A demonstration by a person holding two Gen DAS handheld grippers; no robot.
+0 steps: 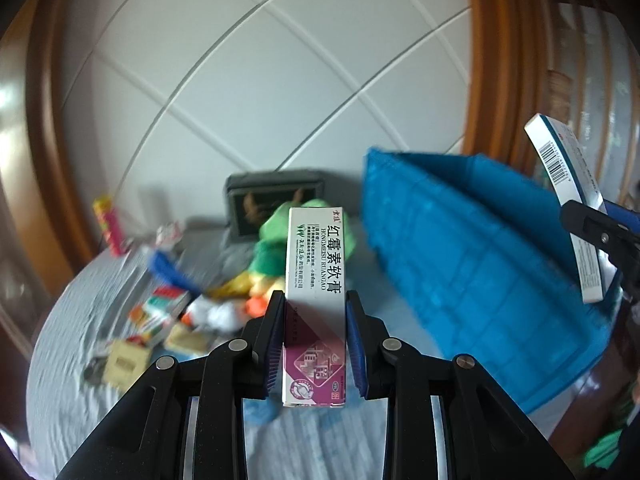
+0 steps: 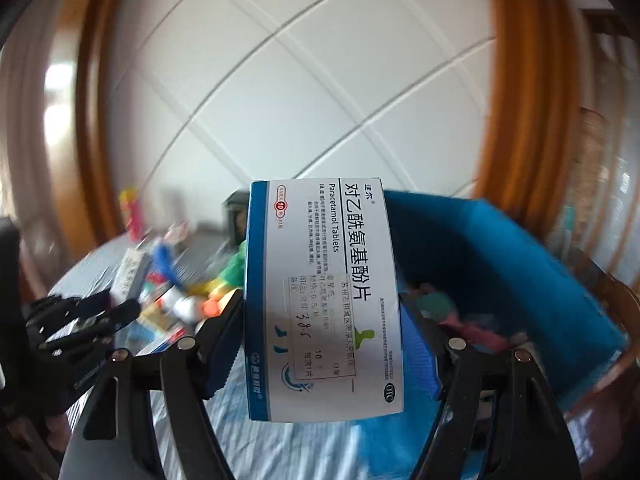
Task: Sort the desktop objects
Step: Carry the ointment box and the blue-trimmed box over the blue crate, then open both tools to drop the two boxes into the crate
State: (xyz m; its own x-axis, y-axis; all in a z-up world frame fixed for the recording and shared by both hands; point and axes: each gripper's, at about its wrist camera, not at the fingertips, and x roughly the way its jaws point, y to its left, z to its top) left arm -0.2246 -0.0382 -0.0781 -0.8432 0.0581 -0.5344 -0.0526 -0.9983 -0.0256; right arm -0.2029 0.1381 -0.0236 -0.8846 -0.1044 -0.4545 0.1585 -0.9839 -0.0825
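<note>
Both light, crushable cardboard—narrow white-and-purple ointment carton [image 1: 314, 308] pinched sidewise in left gripper [image 1: 315, 344], wider blue-and-white paracetamol tablet box [image 2: 322, 300] clamped in right gripper [image 2: 320, 344]—needing gentle squeeze only.

White tiled floor [image 1: 280, 80] beyond table; brown wooden frame [image 1: 492, 60] alongside; grey wrinkled tablecloth [image 1: 72, 360].

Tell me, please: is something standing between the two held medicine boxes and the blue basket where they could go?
Nothing visible does. The left gripper holds the ointment box in the air, and the blue basket stands open to its right. The right gripper holds the paracetamol box directly before the basket's opening.
</note>
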